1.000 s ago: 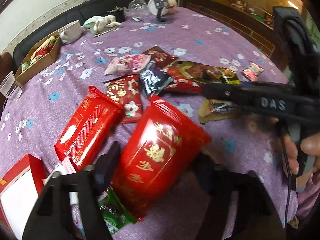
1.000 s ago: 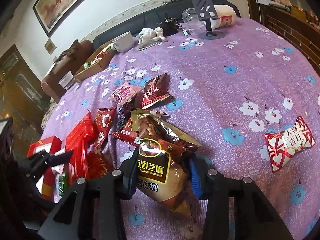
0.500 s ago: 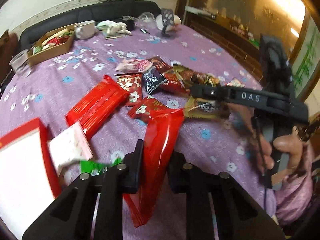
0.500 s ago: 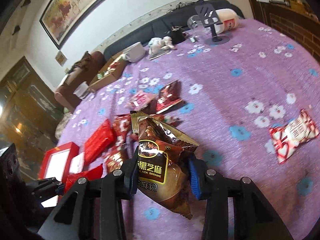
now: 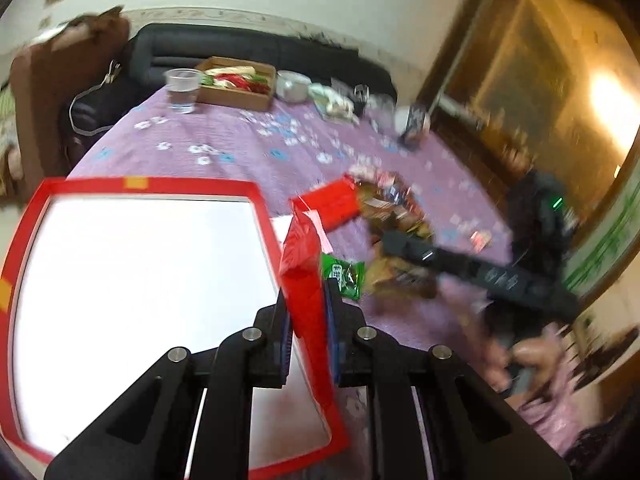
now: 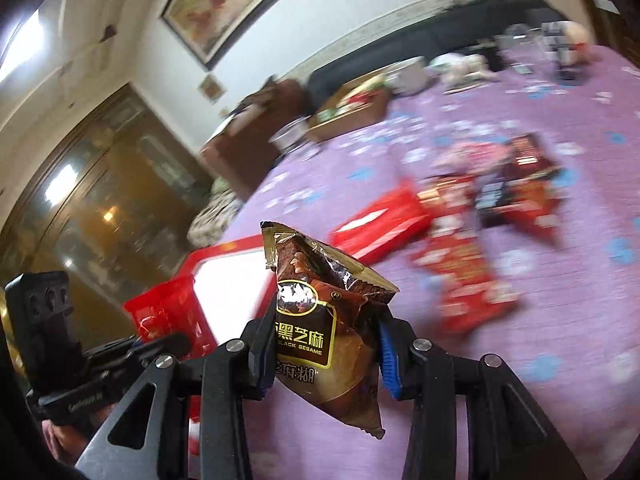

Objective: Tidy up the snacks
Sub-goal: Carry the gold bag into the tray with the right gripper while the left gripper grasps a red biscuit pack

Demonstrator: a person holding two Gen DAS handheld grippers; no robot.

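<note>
My left gripper (image 5: 307, 304) is shut on a shiny red snack packet (image 5: 302, 256), held edge-up above the right rim of a red box with a white inside (image 5: 136, 280). My right gripper (image 6: 322, 336) is shut on a brown black-sesame packet (image 6: 316, 312), lifted off the purple flowered table (image 6: 560, 340). The red box (image 6: 228, 248) lies just behind that packet, to the left. The left gripper with its red packet (image 6: 168, 316) shows at the lower left of the right wrist view. A blurred pile of snacks (image 6: 480, 216) lies on the table, with a long red packet (image 6: 380, 228) beside it.
A green packet (image 5: 344, 276) lies right of the red box. At the table's far side stand a cardboard box of snacks (image 5: 236, 84), a plastic cup (image 5: 183, 90) and a white bowl (image 5: 294, 86). A dark sofa (image 5: 240, 46) runs behind. A hand (image 5: 516, 360) holds the right gripper's handle.
The left gripper closed on the red packet, lifted it and swung left over the red box. The right gripper rose and moved left, still gripping the sesame packet.
</note>
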